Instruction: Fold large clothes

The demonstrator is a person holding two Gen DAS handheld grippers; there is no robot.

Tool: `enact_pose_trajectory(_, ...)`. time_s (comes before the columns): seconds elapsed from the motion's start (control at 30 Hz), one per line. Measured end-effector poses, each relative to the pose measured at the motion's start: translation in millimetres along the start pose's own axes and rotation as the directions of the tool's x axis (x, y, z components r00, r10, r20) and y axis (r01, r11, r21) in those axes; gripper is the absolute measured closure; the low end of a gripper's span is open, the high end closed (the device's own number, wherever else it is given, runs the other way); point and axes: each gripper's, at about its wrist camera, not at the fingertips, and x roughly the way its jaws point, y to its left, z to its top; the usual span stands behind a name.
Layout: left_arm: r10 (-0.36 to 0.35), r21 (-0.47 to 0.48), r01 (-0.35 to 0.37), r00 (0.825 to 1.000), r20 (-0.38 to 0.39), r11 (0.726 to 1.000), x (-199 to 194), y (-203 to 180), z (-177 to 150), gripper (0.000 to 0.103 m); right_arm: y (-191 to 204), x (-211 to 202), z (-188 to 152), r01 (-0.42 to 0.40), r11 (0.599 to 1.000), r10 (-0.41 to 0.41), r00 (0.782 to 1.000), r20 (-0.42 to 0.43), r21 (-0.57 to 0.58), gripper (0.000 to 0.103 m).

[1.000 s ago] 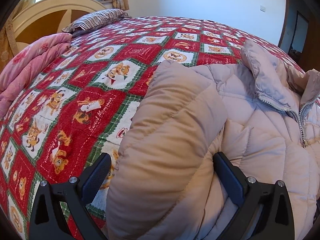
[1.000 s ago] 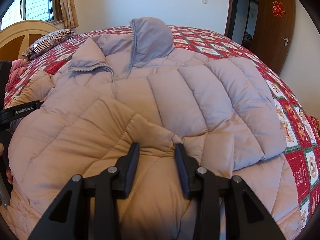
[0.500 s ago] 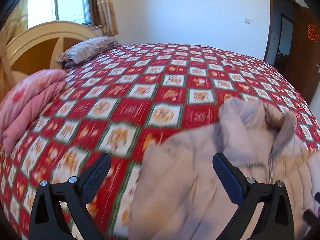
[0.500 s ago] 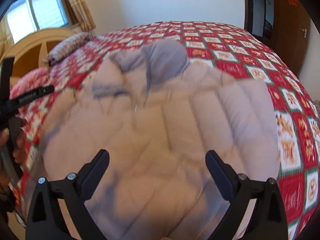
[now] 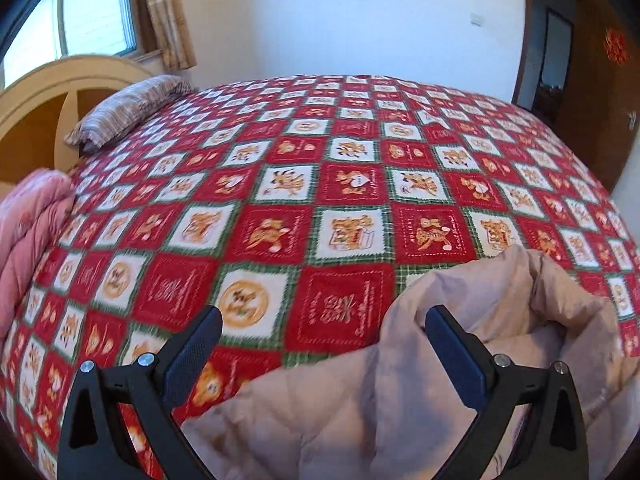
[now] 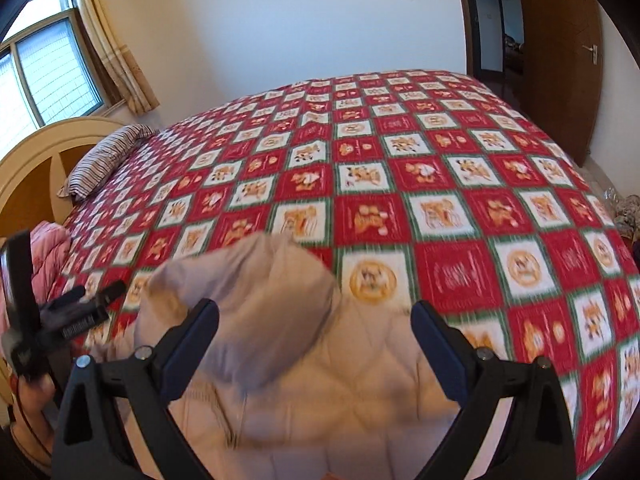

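Observation:
A beige quilted puffer jacket point(image 5: 460, 380) lies on the near part of a bed covered by a red, white and green bear-pattern quilt point(image 5: 320, 184). My left gripper point(image 5: 324, 330) hangs open above the jacket's left edge, nothing between its fingers. In the right wrist view the jacket point(image 6: 304, 380) fills the lower middle with its grey hood point(image 6: 256, 292) bunched up. My right gripper point(image 6: 316, 322) stands wide open above it, holding nothing. The left gripper's body and a hand point(image 6: 36, 392) show at the left edge there.
A striped pillow point(image 5: 128, 108) and a cream wooden headboard point(image 5: 40, 100) stand at the far left. A folded pink duvet point(image 5: 28, 232) lies along the left side. A dark wooden door point(image 6: 560, 60) is at the right, a window point(image 6: 44, 68) at upper left.
The right gripper opened and let go of the jacket fold. Both grippers pulled back and up, so the jacket now sits lower in both views and more quilt shows.

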Motion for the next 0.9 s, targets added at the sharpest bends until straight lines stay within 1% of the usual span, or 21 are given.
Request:
enact_pose_trajectory(0.03,0.002,0.014,-0.002,1.0,-0.004,1.0,5,-4,0,0.001,1,9,7,-0.001,1.0,0.001,1.0,-0.011,0.006,0.004)
enact_pose_trajectory(0.1,0.027,0.049,-0.027,1.0,-0.006,0.998,15,-13,-3,0.001,4,25,16,0.012,1.0,-0.013,0.999,-0.045,-0.013,0.004)
enact_pose_trajectory(0.17,0.026,0.067,-0.026,1.0,-0.013,0.997,25,-15,-7,0.002,12,47,21,0.025,0.997,-0.032,0.994,-0.104,-0.071,0.005)
enact_pose_trajectory(0.23,0.025,0.092,-0.023,1.0,-0.016,0.996,32,-18,-10,0.017,14,66,22,0.053,0.991,-0.07,0.987,-0.148,-0.119,0.006)
enact_pose_trajectory(0.27,0.017,0.107,-0.014,1.0,-0.024,0.994,36,-20,-11,0.036,15,74,20,0.059,0.988,-0.084,0.981,-0.173,-0.146,0.009)
enact_pose_trajectory(0.3,-0.011,0.115,0.016,0.999,-0.045,0.993,40,-21,-13,0.053,13,80,19,0.057,0.986,-0.087,0.978,-0.192,-0.159,0.012)
enact_pose_trajectory(0.37,-0.056,0.109,0.062,0.997,-0.058,0.992,40,-21,-15,0.068,8,88,11,0.031,0.984,-0.073,0.968,-0.239,-0.173,0.024)
enact_pose_trajectory(0.4,-0.066,0.112,0.072,0.996,-0.053,0.991,38,-22,-15,0.076,6,89,8,0.02,0.984,-0.066,0.965,-0.254,-0.18,0.026)
enact_pose_trajectory(0.43,-0.076,0.121,0.081,0.996,-0.044,0.989,35,-23,-15,0.081,5,88,4,0.013,0.981,-0.064,0.963,-0.263,-0.194,0.035)
enact_pose_trajectory(0.47,-0.092,0.139,0.095,0.995,-0.029,0.986,28,-25,-15,0.091,4,85,1,0.015,0.976,-0.072,0.962,-0.262,-0.216,0.055)
enact_pose_trajectory(0.5,-0.097,0.145,0.099,0.995,-0.015,0.984,23,-27,-15,0.094,4,82,-1,0.023,0.972,-0.084,0.963,-0.254,-0.235,0.068)
enact_pose_trajectory(0.53,-0.102,0.15,0.1,0.995,0.002,0.984,16,-28,-16,0.095,3,77,-4,0.032,0.967,-0.096,0.964,-0.246,-0.252,0.082)
enact_pose_trajectory(0.6,-0.112,0.174,0.101,0.992,0.053,0.98,-3,-28,-19,0.099,2,65,-7,0.044,0.96,-0.108,0.969,-0.221,-0.276,0.087)
enact_pose_trajectory(0.63,-0.113,0.184,0.099,0.991,0.067,0.978,-8,-28,-20,0.099,2,58,-10,0.054,0.953,-0.119,0.972,-0.204,-0.299,0.09)
enact_pose_trajectory(0.7,-0.118,0.206,0.095,0.988,0.101,0.974,-25,-27,-28,0.1,2,47,-14,0.064,0.94,-0.13,0.975,-0.18,-0.334,0.092)
enact_pose_trajectory(0.8,-0.134,0.206,0.109,0.985,0.113,0.972,-36,-22,-43,0.101,1,35,-24,0.081,0.925,-0.146,0.978,-0.151,-0.371,0.094)
enact_pose_trajectory(0.9,-0.138,0.205,0.116,0.986,0.097,0.972,-39,-20,-64,0.102,-2,29,-34,0.097,0.915,-0.157,0.98,-0.125,-0.392,0.096)
